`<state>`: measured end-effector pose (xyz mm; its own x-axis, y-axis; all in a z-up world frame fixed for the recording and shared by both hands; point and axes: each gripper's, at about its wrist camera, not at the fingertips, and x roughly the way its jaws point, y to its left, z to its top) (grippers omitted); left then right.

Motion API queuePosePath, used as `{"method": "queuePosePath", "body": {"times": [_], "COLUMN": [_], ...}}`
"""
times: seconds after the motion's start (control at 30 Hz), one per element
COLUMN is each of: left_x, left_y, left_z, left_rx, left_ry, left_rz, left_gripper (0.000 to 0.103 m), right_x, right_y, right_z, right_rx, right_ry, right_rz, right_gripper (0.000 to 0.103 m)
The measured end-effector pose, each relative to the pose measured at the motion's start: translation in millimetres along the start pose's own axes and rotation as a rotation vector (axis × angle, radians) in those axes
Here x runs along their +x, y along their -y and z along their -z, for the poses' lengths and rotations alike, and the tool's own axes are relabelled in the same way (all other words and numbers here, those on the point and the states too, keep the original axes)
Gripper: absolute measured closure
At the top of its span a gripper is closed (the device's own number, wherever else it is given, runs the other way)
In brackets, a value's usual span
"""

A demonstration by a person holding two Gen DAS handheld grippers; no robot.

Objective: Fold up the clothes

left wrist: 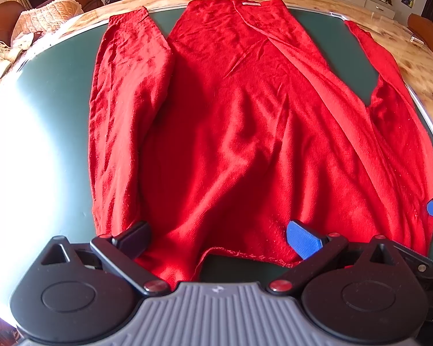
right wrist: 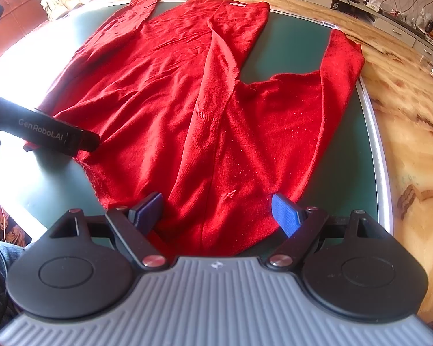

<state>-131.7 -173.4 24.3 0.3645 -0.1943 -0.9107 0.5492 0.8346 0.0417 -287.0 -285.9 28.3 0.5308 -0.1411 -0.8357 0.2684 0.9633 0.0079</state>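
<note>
Sweater lying spread on green mat | left gripper hovering at six o'clock hem, jaws gaping, gripping nothing | right gripper likewise, wide, empty

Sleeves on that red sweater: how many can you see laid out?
2. One sleeve lies folded alongside the body on the left; the other sleeve stretches up the right side, near the green mat's edge. Both are in full view.
</note>
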Motion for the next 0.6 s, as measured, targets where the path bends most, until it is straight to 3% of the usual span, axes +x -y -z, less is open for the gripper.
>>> {"method": "queuePosePath", "body": {"times": [0.33, 0.6], "left_x": [-13, 10], "left_y": [3, 13], "left_z": [-14, -52], "left_rx": [-0.004, 0.003], "left_ry": [0.071, 0.107], "left_rz": [0.004, -0.023], "left_gripper": [0.005, 0.004], "right_x": [-18, 25], "right_y": [11, 30], "right_z": [-21, -64], "right_rx": [0.053, 0.131], "right_ry": [0.115, 0.178], "right_rz": [0.022, 0.162], "right_gripper": [0.013, 0.013]}}
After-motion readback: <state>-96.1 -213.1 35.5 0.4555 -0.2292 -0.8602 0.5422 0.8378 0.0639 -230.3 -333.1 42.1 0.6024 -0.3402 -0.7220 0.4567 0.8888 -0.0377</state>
